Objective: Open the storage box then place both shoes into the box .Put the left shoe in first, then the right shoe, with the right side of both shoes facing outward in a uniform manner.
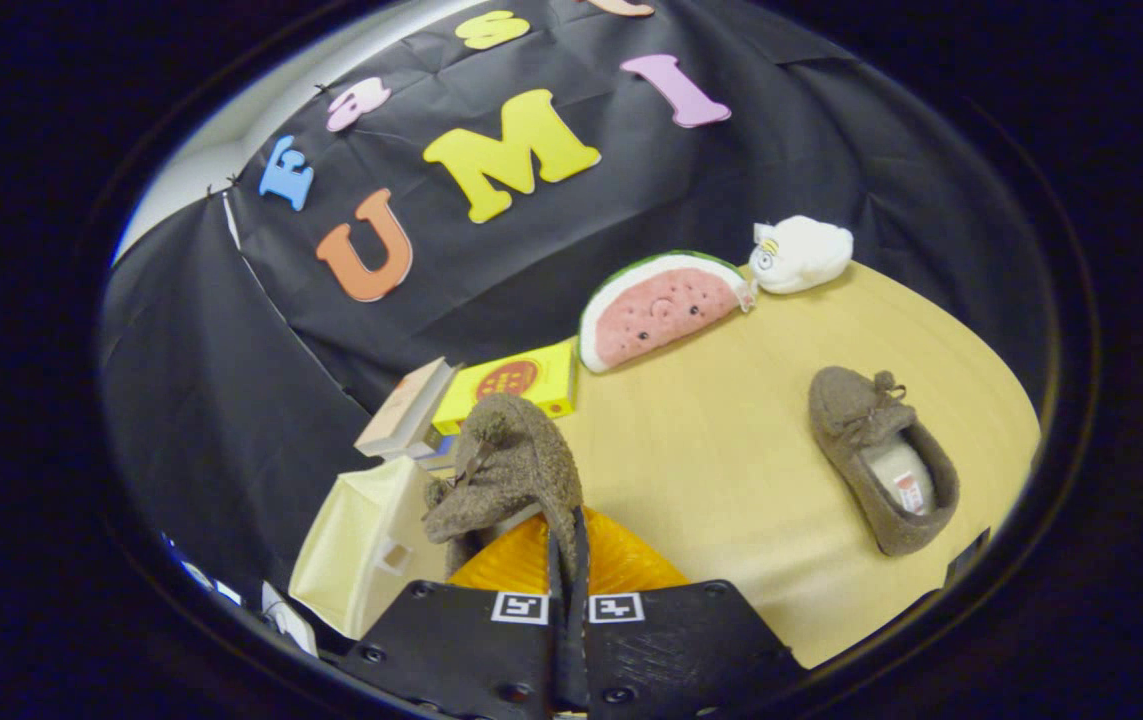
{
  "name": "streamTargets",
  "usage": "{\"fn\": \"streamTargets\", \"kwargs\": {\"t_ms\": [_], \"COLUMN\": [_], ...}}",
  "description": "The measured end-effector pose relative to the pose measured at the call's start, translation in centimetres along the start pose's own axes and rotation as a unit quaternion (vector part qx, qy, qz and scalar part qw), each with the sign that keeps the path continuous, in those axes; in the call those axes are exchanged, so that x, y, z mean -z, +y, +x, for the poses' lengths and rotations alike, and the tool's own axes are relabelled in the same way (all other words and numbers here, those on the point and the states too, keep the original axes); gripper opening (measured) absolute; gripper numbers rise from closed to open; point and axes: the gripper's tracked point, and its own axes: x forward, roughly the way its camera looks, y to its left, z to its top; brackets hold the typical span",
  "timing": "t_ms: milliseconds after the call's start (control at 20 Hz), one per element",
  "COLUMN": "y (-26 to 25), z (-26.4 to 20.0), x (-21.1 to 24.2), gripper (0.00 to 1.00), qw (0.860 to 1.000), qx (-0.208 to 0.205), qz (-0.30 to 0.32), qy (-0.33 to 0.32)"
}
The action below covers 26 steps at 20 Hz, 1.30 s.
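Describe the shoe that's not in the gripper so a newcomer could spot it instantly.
Start at the tan table before the black cloth wall. Beyond the gripper, whose fingers are shut on one brown shoe, a second brown shoe lies alone on bare tabletop. Unlike the watermelon plush and white plush behind it, it is fuzzy brown with a bow.

Watermelon-slice plush (659,305) against booth wall, white plush toy (801,254) just beside it — yellow box (516,382) and leaning books (407,408) nearby on wooden table (731,470).
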Motion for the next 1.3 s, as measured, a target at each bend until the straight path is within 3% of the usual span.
{"fn": "streamTargets", "kwargs": {"t_ms": [300, 550, 950, 1150, 1300], "y": [12.9, 21.0, 23.3, 22.2, 23.0], "z": [0.2, 3.0, 8.6, 9.7, 10.3], "x": [0.0, 3.4, 12.8, 14.9, 15.6], "gripper": [0.00, 0.00, 0.00, 0.00, 0.01], "qw": [0.999, 0.999, 0.997, 0.993, 0.993], "qx": [-0.034, -0.024, 0.034, 0.061, 0.058], "qz": [0.018, 0.043, 0.063, 0.101, 0.103], "qy": [-0.002, -0.011, 0.006, 0.003, 0.014]}}
